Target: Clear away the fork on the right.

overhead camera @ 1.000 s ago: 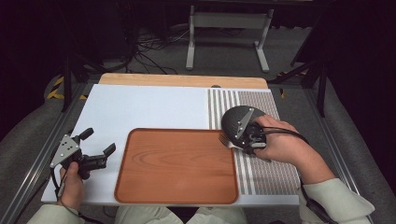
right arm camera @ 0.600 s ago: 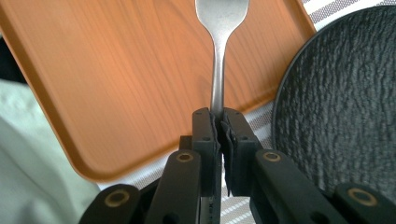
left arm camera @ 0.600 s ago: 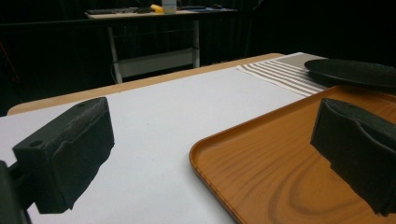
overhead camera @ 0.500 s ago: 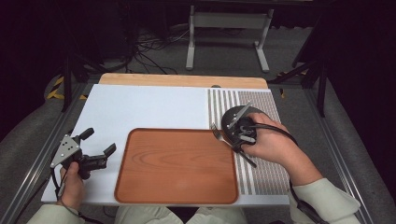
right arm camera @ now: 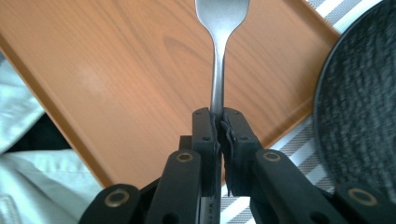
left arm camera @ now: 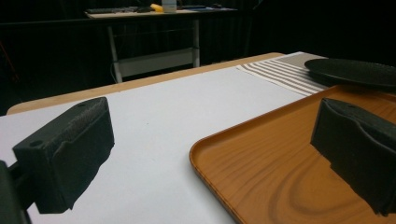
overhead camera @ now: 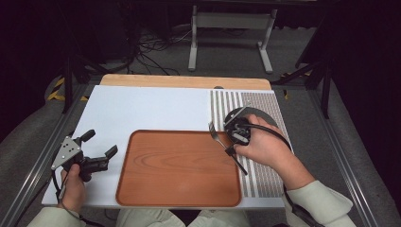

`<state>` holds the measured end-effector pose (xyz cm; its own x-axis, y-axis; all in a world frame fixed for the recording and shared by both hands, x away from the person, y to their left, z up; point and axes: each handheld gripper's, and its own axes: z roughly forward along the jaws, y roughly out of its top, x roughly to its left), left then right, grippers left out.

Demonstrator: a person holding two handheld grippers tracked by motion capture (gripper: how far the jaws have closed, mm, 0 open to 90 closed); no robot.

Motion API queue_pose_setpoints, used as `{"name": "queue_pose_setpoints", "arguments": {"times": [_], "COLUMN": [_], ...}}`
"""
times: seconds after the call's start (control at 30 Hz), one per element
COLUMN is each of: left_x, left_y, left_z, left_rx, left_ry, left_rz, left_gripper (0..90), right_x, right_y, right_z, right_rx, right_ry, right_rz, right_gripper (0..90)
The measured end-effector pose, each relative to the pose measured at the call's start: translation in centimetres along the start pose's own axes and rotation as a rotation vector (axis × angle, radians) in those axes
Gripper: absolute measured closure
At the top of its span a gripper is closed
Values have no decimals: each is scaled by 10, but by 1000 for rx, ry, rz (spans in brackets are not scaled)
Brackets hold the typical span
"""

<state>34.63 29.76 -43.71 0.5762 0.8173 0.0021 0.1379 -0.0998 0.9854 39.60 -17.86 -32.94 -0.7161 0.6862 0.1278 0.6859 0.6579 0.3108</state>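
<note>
Right gripper (overhead camera: 230,140) has shifted left, off the middle of the dark plate (overhead camera: 265,115) toward the wooden tray (overhead camera: 179,165); it now sits at the tray's right edge near its far right corner. The fork (overhead camera: 222,142) clamped in it came along: earlier it was hidden against the plate, now its head hangs above the tray's right edge and its handle sticks out toward the near edge of the table. More of the plate is uncovered. The person's right hand (overhead camera: 262,146) and forearm have swung left with it, over the striped mat (overhead camera: 265,175).
</note>
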Motion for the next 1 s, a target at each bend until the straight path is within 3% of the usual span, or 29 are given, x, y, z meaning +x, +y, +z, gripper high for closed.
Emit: {"name": "queue_pose_setpoints", "arguments": {"times": [0.37,0.63,1.0], "left_x": [0,0,0], "left_y": [0,1,1], "left_z": [0,0,0], "left_rx": [-1,-3,-4], "left_ry": [-1,-2,-3], "left_rz": [1,3,3], "left_gripper": [0,0,0], "right_x": [12,16,17], "right_y": [6,9,10], "right_z": [13,30,53], "right_rx": [21,21,91], "right_ry": [16,20,9], "right_rz": [88,190,275], "right_gripper": [844,844,843]}}
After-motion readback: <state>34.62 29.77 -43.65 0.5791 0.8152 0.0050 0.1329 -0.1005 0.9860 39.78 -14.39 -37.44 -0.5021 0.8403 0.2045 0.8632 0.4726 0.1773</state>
